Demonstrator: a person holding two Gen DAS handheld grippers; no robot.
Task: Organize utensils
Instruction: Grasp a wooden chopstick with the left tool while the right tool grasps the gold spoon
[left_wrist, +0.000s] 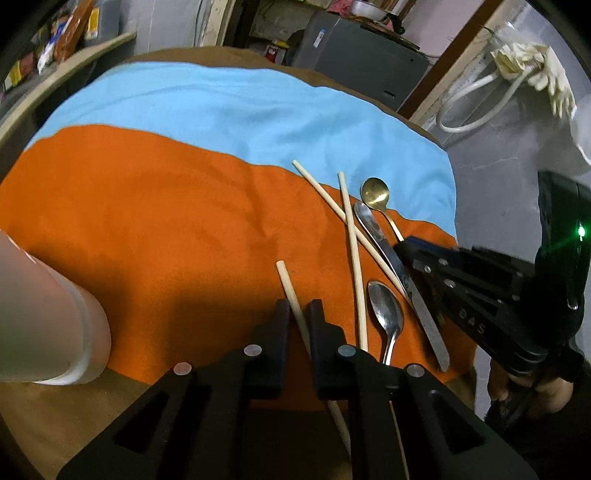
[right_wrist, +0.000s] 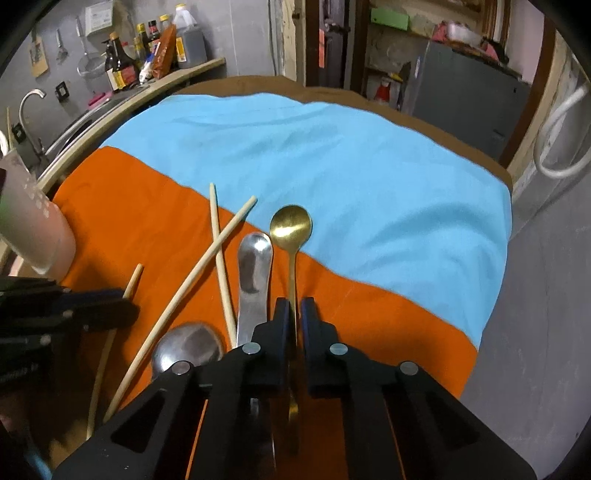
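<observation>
the left tongs (left_wrist: 298, 314) are narrowed onto a single wooden chopstick (left_wrist: 291, 291), which runs up between the two pads with its blunt end poking out ahead of them. the right tongs (right_wrist: 294, 314) are pinched tight on the thin handle of the gold spoon (right_wrist: 291, 225), gripping it behind the bowl, probably because the stem is the only part slim enough to clamp. both point steeply down at the tabletop (right_wrist: 332, 86), which is covered by an orange cloth (left_wrist: 147, 206) overlapped by a blue cloth (right_wrist: 351, 177).

the rest of the utensils lie in a loose heap on the orange cloth, between and just beside the two tools: two more chopsticks (right_wrist: 218, 240) crossed over each other, a steel spoon (left_wrist: 386, 310) with its bowl toward the cameras, and a flat steel knife-like piece (right_wrist: 255, 258) lying alongside the gold spoon. the gold spoon's bowl rests right at the seam where blue meets orange.

a pale pink cup (left_wrist: 48, 314) stands at the left edge of the orange cloth, well apart from the heap; it looks like the likely holder for the sorted pieces. with one item clamped in each tool, the pick-up seems to be the step in hand, and nothing looks sorted yet.
</observation>
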